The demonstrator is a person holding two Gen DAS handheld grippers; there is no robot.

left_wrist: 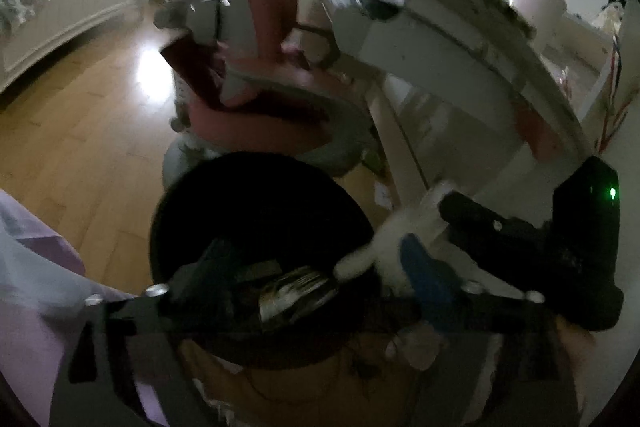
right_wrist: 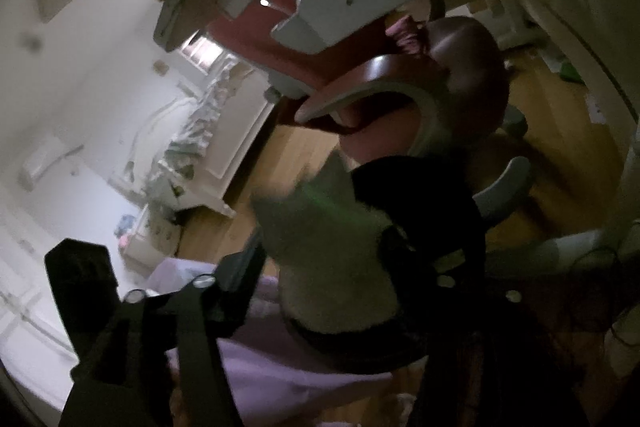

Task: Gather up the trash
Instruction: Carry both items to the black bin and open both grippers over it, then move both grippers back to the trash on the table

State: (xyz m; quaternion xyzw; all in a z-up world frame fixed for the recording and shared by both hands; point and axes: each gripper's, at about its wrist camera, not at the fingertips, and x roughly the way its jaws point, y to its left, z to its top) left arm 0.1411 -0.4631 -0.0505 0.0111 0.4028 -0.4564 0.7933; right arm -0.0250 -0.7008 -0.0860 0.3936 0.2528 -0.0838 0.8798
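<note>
In the left wrist view a black trash bin stands on the wood floor, with dark and shiny scraps inside. My left gripper hovers over the bin's near rim, its jaws spread wide with nothing between them. My right gripper comes in from the right in that view, shut on a crumpled white tissue beside the bin's rim. In the right wrist view the same white tissue sits between the right gripper's fingers. The image is blurred.
A pink desk chair stands just behind the bin. A white desk with clutter is on the right. A white bed lies at the far left. Lilac cloth fills the lower left. Wood floor shows at the left.
</note>
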